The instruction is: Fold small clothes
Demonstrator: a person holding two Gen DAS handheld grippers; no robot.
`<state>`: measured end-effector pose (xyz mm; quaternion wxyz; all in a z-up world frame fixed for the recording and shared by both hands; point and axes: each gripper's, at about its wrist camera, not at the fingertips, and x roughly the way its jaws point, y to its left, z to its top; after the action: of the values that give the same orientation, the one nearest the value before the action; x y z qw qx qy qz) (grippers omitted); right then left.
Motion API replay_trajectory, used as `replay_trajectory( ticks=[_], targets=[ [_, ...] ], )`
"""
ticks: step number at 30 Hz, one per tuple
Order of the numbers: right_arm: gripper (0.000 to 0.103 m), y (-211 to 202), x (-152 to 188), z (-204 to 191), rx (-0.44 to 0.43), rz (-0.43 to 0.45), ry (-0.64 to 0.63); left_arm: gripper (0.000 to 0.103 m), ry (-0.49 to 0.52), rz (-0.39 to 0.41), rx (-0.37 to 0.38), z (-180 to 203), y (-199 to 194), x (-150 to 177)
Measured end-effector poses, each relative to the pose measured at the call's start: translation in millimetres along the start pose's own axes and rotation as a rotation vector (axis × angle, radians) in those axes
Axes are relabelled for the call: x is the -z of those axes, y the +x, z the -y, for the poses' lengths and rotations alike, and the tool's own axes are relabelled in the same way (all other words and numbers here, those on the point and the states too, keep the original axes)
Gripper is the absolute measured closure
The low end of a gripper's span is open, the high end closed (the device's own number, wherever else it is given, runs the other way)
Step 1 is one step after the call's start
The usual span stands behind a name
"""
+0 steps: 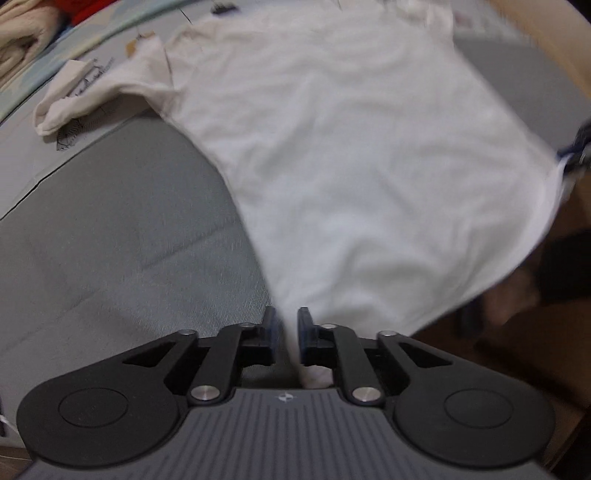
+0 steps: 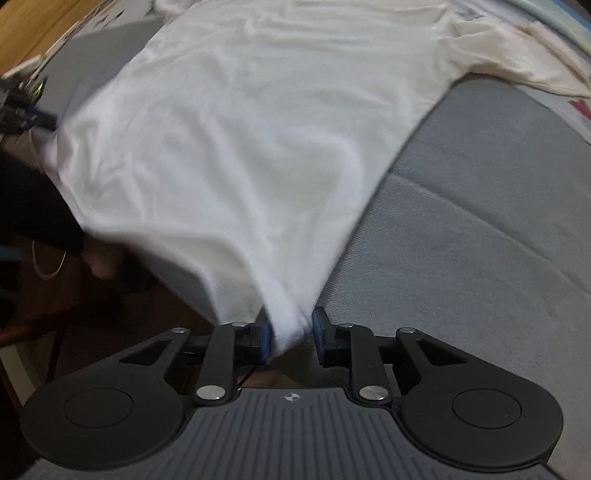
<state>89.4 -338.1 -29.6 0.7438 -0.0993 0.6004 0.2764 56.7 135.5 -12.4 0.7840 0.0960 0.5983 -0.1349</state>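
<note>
Grey woven fabric surface [image 1: 122, 229] w/ creases fills foreground. Pale printed sheet w/ black line drawings [image 1: 22, 162] lies along its far edge. Crumpled beige cloth pile [image 1: 22, 37] top left, red fabric [image 1: 88, 11] beside it. Brown wooden floor [image 2: 26, 33] beyond.

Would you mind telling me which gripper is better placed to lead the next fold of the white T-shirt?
Neither clearly: the left gripper and right gripper each pinch a hem corner of the white T-shirt, so both should probably move together.

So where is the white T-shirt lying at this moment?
The white T-shirt is spread over the grey cushion, its near corners pinched by the left gripper and right gripper; its far sleeves reach the cream cloth.
</note>
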Motion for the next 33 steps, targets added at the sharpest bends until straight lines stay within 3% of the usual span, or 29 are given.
replay_trajectory(
  ticks=[1,3,10,14,17,19,24,26,27,28,29,33],
  targets=[
    [0.067,-4.0,-2.4,4.0,-0.003,0.023,0.026,0.071,-0.038,0.022,0.013,-6.4,-3.7,-4.1],
    [0.060,-9.8,-7.2,12.1,0.000,0.059,0.073,0.071,-0.093,0.021,0.017,-6.0,-0.8,-17.3],
    [0.057,-7.9,-13.2,19.5,0.003,0.061,0.116,0.071,-0.105,-0.061,-0.005,7.4,35.7,-26.0],
    [0.057,-13.1,-7.9,13.9,-0.081,0.075,0.091,0.069,-0.079,-0.067,-0.014,12.6,36.8,-22.2],
    [0.056,-15.6,-7.1,12.3,-0.093,0.088,0.092,0.066,-0.084,-0.065,-0.017,11.4,35.9,-22.6],
    [0.050,-14.1,-7.5,16.4,-0.062,0.090,0.119,0.066,-0.089,-0.068,-0.018,11.4,39.4,-23.8],
    [0.049,13.4,-5.0,11.8,0.052,-0.006,0.098,0.066,-0.076,-0.125,-0.040,11.4,55.0,-20.8],
    [0.051,23.7,-3.0,6.3,0.058,-0.046,0.063,0.066,-0.067,-0.158,-0.055,10.5,61.8,-16.2],
    [0.066,27.0,-2.3,4.4,0.055,-0.054,0.050,0.071,-0.056,-0.178,-0.069,10.7,65.3,-13.2],
    [0.090,27.6,-1.3,2.2,0.054,-0.051,0.028,0.075,-0.035,-0.202,-0.083,12.3,69.0,-9.7],
    [0.099,26.9,-1.0,0.6,0.045,-0.049,0.009,0.075,-0.020,-0.207,-0.088,14.0,70.0,-7.4],
    [0.098,25.0,-1.9,0.6,0.047,-0.058,0.003,0.075,-0.021,-0.179,-0.106,15.2,62.6,-8.2]
  ],
)
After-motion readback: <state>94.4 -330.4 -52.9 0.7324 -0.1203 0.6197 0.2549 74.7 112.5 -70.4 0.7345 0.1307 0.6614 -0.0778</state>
